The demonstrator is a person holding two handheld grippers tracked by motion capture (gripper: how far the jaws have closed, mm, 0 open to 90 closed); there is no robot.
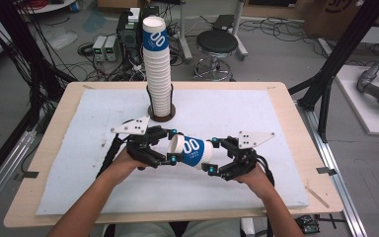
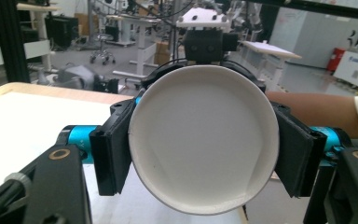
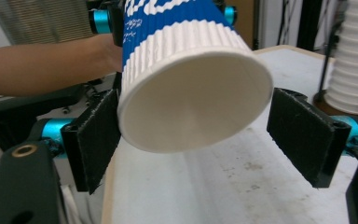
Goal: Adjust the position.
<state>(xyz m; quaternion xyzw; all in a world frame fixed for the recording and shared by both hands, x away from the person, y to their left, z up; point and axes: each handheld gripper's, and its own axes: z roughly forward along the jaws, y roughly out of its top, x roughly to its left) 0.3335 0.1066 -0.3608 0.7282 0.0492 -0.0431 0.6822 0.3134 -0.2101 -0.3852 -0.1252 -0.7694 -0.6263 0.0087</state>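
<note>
Above white mat, cup between both grippers.

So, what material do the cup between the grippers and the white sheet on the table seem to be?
Cup: probably paper, matte, with a ribbed blue-and-white wall and a rolled rim. White sheet: perhaps foam or felt, matte with a slightly rough, marked surface; I cannot tell for sure.

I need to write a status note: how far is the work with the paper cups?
Done: a tall stack of cups stands in its holder. In hand: the left tool clamps one blue-and-white paper cup at its mouth end; the right tool stands open around its base. Left: putting this cup on the stack, probably.
</note>
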